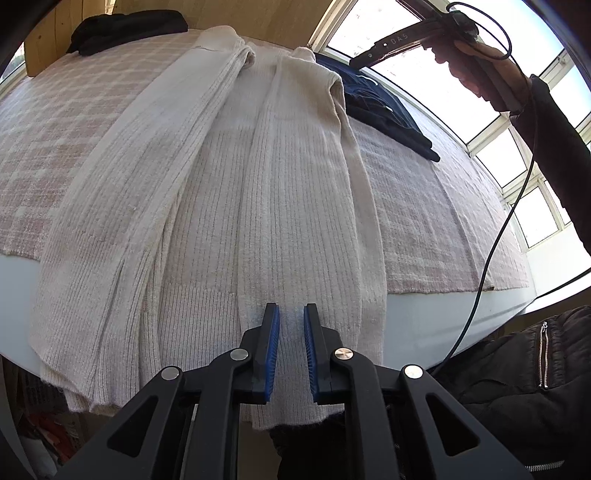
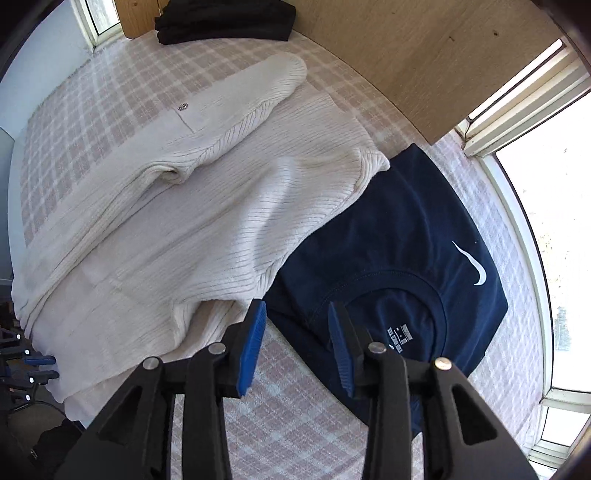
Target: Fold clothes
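A cream ribbed knit sweater point(image 1: 229, 206) lies lengthwise on the pink-and-white checked blanket point(image 1: 74, 122) that covers the bed, both sleeves folded in along its body and its hem hanging over the near edge. The left gripper point(image 1: 291, 349) hovers over that hem near the near edge, its blue-padded jaws set narrow with a slim gap between them; the knit shows through the gap, but the pads do not press on it. In the right wrist view, the right gripper point(image 2: 297, 350) hangs above the blanket with its jaws standing wide and nothing between them, pointing at the spot where the sweater's right shoulder overlaps a folded navy T-shirt with a white swoosh point(image 2: 424, 236). That T-shirt lies at the blanket's right edge, beside the window frame point(image 2: 517, 206). A folded black garment point(image 2: 225, 18) sits at the far edge against the wooden headboard point(image 2: 388, 55). In the left wrist view, a hand point(image 1: 487, 74) in a dark sleeve holds the right gripper's handle up before the windows.
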